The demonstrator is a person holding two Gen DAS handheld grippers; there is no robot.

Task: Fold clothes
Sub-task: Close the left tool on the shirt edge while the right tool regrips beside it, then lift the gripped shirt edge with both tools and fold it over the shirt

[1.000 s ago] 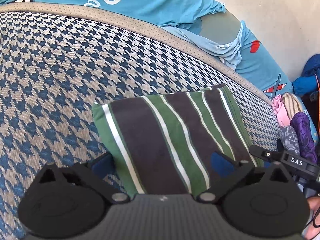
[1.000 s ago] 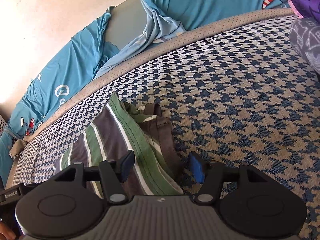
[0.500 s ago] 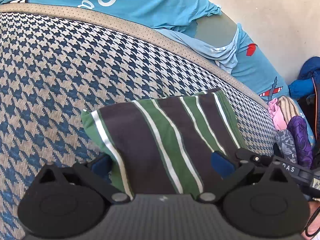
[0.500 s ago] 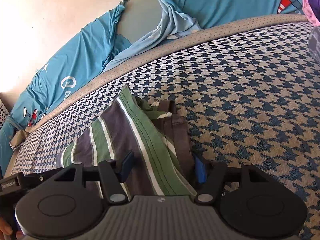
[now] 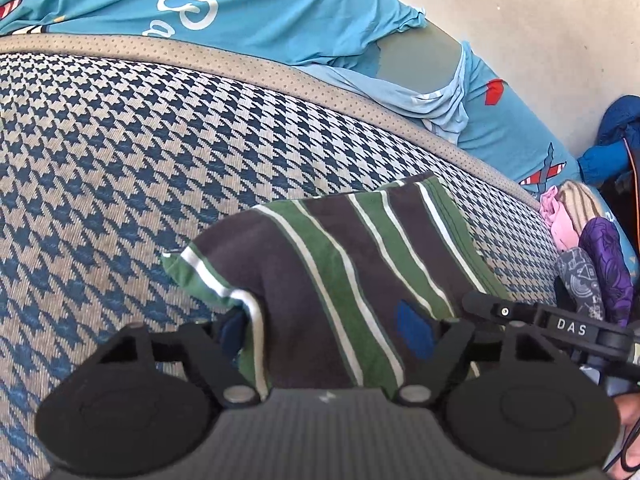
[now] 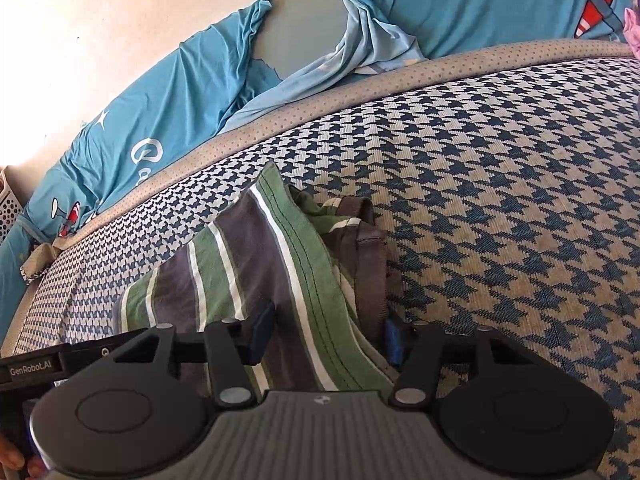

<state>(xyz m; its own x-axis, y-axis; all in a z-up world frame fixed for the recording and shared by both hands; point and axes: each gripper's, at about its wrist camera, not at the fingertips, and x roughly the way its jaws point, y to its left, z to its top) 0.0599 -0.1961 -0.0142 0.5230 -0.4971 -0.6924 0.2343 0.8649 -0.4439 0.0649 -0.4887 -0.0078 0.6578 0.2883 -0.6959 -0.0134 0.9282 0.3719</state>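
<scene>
Lying folded — striped garment [image 5: 344, 276], stripes running away from both tools.

**What we cannot see**

We lose the near edge of the striped garment [image 5: 340, 280] behind the left gripper [image 5: 324, 330]; its left pad [image 5: 232, 334] is half buried in a fold. In the right wrist view the right gripper [image 6: 326, 338] hides the cloth's near edge too, and its right pad [image 6: 394, 340] sits mostly behind the brown hem. The pile of clothes [image 5: 592, 248] is cut off at the frame's edge. A hand [image 6: 12, 458] shows only as a sliver.
</scene>
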